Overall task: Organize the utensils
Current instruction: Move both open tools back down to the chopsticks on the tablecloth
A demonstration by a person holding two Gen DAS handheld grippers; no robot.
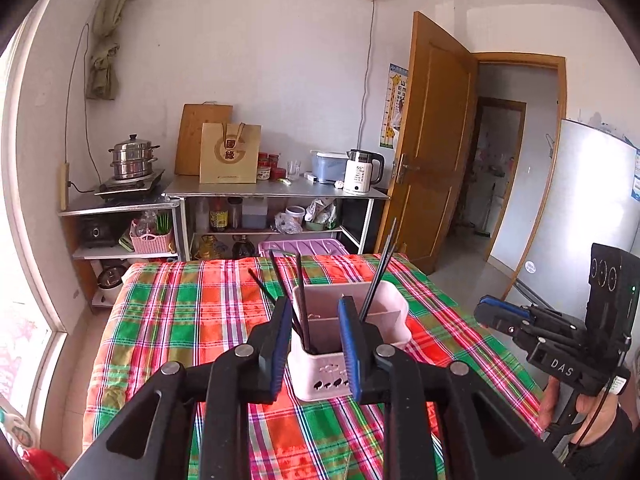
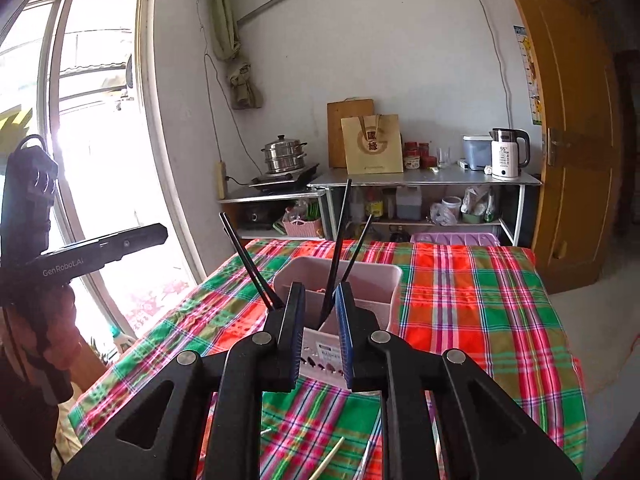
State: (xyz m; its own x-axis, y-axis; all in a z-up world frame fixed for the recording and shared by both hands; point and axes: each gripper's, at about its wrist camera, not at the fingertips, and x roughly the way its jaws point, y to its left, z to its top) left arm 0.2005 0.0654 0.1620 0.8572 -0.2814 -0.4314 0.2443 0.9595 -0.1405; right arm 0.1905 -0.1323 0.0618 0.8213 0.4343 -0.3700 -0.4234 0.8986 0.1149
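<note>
A pale pink utensil holder with two compartments stands on the plaid tablecloth. Several black chopsticks lean in it; one pair leans right. My left gripper is open and empty, its jaws either side of the holder's near left corner. The right gripper shows at the right of the left wrist view. In the right wrist view the holder with black chopsticks sits just beyond my right gripper, which is open and empty. Light utensils lie on the cloth below it.
A steel shelf unit with a steamer pot, paper bag, jars and a white kettle stands against the far wall. An open wooden door is at the right, a window at the left.
</note>
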